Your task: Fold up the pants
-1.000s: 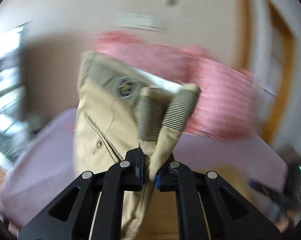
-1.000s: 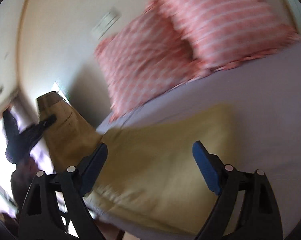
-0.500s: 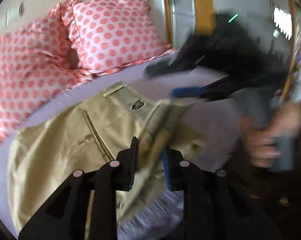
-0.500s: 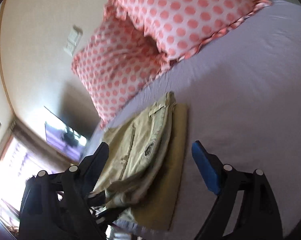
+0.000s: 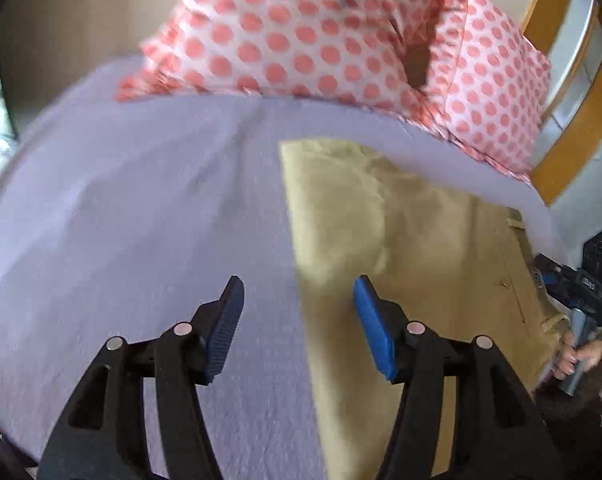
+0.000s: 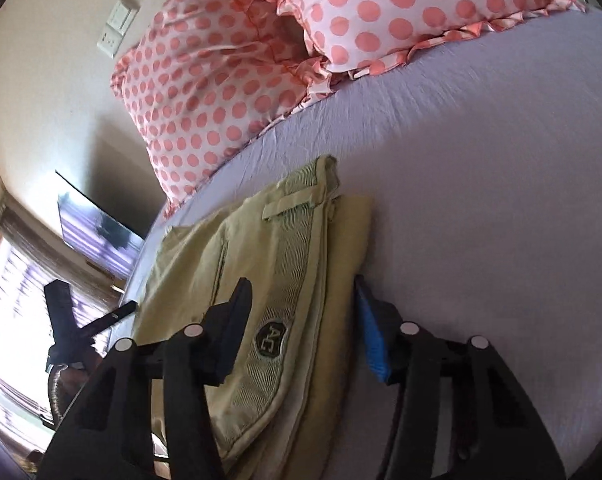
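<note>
I see the khaki pants folded flat on the bed, below the polka-dot pillows. Left tongs wide, holding nothing, over the pants' edge. Right tongs wide, straddling the waistband, gripping nothing.

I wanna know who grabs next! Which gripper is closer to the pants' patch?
Right. The right gripper straddles the patch; the left gripper hovers over the pants' far edge.
</note>
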`<move>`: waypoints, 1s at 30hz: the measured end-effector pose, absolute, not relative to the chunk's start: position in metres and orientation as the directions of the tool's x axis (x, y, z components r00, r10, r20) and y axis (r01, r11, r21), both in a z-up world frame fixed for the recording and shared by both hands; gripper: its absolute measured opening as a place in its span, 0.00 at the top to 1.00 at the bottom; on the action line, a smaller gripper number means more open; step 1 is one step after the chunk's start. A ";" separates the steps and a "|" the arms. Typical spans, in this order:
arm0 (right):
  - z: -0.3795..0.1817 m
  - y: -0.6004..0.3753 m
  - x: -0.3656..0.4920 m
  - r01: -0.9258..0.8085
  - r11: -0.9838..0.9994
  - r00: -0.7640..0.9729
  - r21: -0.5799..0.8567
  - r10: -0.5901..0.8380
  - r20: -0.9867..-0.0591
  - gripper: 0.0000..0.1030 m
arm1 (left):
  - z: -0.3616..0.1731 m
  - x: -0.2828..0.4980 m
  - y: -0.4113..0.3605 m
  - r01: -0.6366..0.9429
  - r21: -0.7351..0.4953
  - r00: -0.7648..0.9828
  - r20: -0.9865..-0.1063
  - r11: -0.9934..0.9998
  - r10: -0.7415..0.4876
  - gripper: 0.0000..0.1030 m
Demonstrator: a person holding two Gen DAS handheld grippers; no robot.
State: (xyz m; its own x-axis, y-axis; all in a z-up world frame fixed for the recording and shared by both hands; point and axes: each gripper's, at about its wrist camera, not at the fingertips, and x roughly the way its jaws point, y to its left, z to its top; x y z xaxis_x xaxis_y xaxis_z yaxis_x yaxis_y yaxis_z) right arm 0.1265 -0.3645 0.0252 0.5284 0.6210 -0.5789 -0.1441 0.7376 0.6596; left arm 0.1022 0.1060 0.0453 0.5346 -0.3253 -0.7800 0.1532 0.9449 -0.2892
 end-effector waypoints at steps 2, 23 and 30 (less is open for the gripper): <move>0.025 -0.360 0.128 -0.163 0.735 0.520 0.658 0.631 -0.576 0.54 | 0.037 0.109 0.102 0.186 -0.344 0.491 -0.779 0.921 -0.390 0.43; 0.080 -0.366 0.209 -0.276 0.573 0.558 0.772 0.750 -0.357 0.92 | 0.092 0.213 0.051 0.270 -0.308 0.590 -0.696 0.912 -0.409 0.97; 0.015 -0.369 0.278 -0.024 0.775 0.546 0.632 0.539 -0.641 0.78 | 0.036 0.288 0.018 0.133 -0.085 0.557 -0.818 0.988 -0.145 0.80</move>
